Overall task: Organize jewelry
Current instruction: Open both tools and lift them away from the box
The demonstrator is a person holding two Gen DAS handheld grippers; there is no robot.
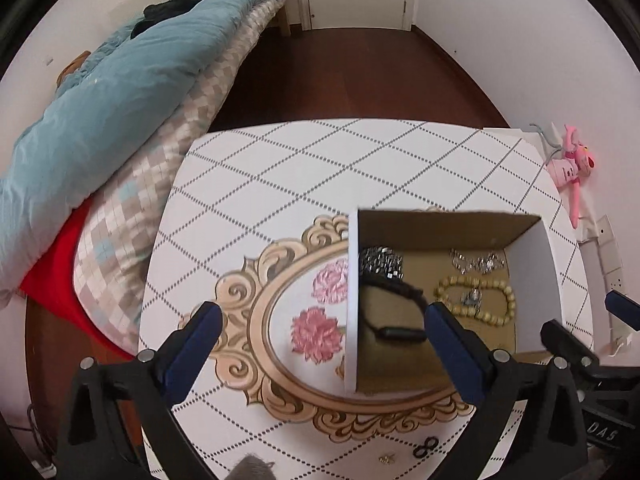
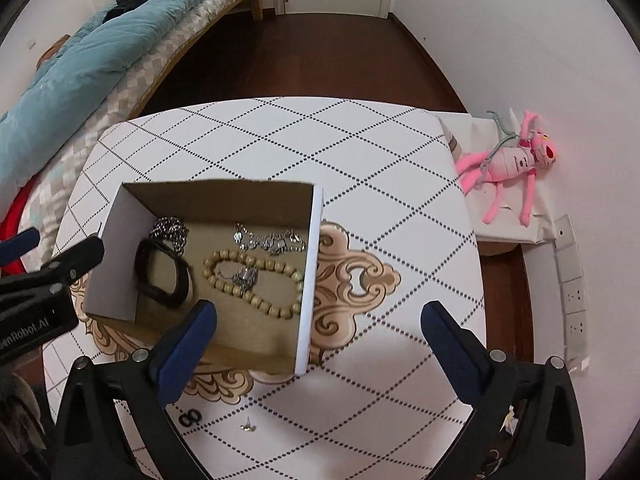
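1. Two small pieces lie loose on the surface [image 2: 360, 152], outside the cardboard box [image 2: 316, 264]: a black figure-eight ring [image 2: 189, 417] and a tiny gold stud [image 2: 249, 428]. These look like the next things to gather.
2. Inside the box sit a beaded bracelet [image 2: 256, 276] with a silver charm [image 2: 244, 276] in its loop, a black band [image 2: 160, 272], a dark chain [image 2: 170, 230] and a silver chain [image 2: 272, 240].
3. Relative to the right gripper [image 2: 320, 332], both loose pieces lie low and close to its left finger [image 2: 188, 344], nearer the camera than the tips. The box's right wall stands between the two fingers.
4. In the left wrist view the ring [image 1: 425, 447] and stud [image 1: 386, 458] lie low between the fingers of the left gripper [image 1: 320, 336], behind the tips. The box's left wall stands between them.
5. Both pairs of fingers are spread fully wide and hold nothing.
6. To do this well, I would draw one gripper back over a single piece, come straight down, close gently on it, and lift before moving over the box; the stud is tiny and may slip or skid.
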